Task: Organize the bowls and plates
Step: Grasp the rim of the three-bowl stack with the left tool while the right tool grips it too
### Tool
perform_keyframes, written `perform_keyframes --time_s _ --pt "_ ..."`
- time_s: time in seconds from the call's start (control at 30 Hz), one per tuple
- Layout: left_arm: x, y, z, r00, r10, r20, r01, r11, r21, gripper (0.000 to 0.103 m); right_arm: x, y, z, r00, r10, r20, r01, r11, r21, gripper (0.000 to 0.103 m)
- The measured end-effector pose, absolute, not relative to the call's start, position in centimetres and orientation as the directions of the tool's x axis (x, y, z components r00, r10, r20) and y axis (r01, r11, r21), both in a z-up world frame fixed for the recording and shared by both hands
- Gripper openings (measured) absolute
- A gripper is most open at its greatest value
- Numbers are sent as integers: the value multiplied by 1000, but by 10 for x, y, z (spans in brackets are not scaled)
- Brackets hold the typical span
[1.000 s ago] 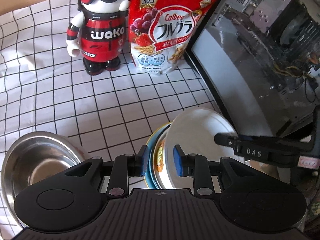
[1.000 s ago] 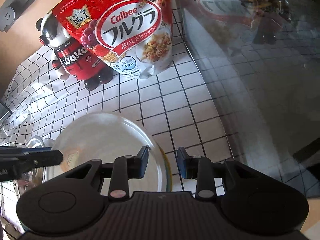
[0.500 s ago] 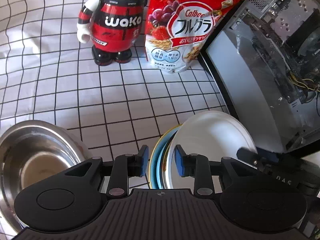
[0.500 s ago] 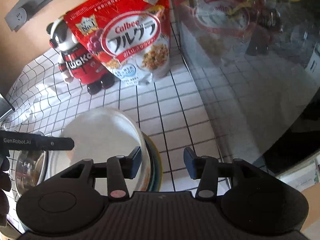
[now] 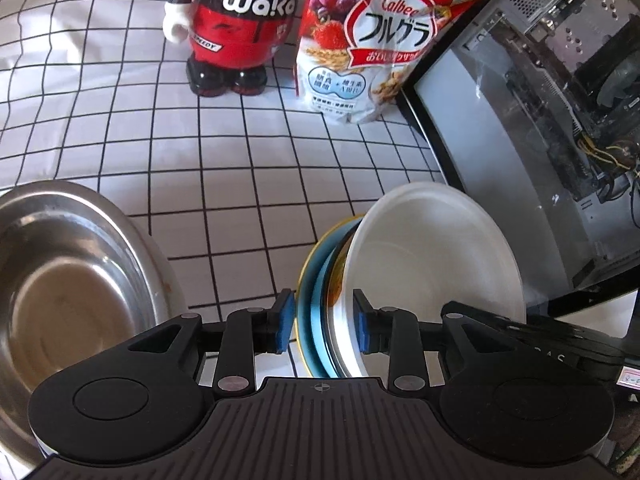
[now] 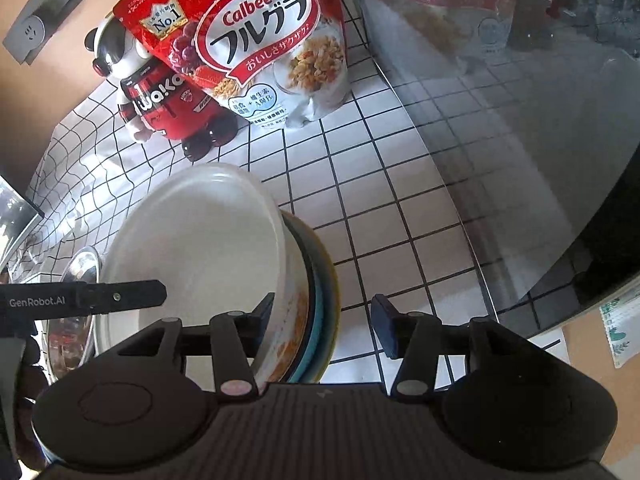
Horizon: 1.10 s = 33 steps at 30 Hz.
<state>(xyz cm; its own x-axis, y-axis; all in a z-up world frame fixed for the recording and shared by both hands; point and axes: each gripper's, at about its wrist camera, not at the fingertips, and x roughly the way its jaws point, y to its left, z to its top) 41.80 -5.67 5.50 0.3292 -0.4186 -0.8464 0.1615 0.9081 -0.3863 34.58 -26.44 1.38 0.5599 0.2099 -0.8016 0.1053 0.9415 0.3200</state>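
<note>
A white bowl (image 5: 432,256) sits nested in a blue plate with a yellow rim (image 5: 310,280) on the checked cloth. My left gripper (image 5: 324,324) straddles the near rim of this stack, its blue pads close to both sides; the jaws look shut on it. In the right wrist view the same white bowl (image 6: 200,248) and blue plate (image 6: 324,300) lie between the jaws of my right gripper (image 6: 324,320), which is open wide. A steel bowl (image 5: 60,280) stands to the left.
A red and black Wako robot figure (image 5: 236,20) and a red Calbee cereal bag (image 5: 372,32) stand at the back. A glass-sided computer case (image 5: 540,120) borders the right. A wall socket strip (image 6: 52,4) is at the upper left.
My right gripper has opened wide and let go of the stack's rim. Both views have shifted slightly; the left gripper stays on the stack's rim.
</note>
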Motion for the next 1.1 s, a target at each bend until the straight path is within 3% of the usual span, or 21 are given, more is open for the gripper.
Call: perform_keyframes --time_s 0.3,0.53,0.9,1.1 --pt "411 -63 29 302 -434 -849 136 901 -412 35 358 -260 -8 538 306 -786 105 900 423 53" --pt "406 -54 19 354 -496 -793 98 863 -496 39 360 -263 -23 571 373 -732 137 835 533 57" --pt "386 -41 22 339 -508 -792 173 861 -478 41 331 -243 -23 547 354 -758 203 823 531 58" --pt "358 -40 22 333 -499 -800 201 867 -457 42 312 -236 -24 534 370 -760 119 858 501 59"
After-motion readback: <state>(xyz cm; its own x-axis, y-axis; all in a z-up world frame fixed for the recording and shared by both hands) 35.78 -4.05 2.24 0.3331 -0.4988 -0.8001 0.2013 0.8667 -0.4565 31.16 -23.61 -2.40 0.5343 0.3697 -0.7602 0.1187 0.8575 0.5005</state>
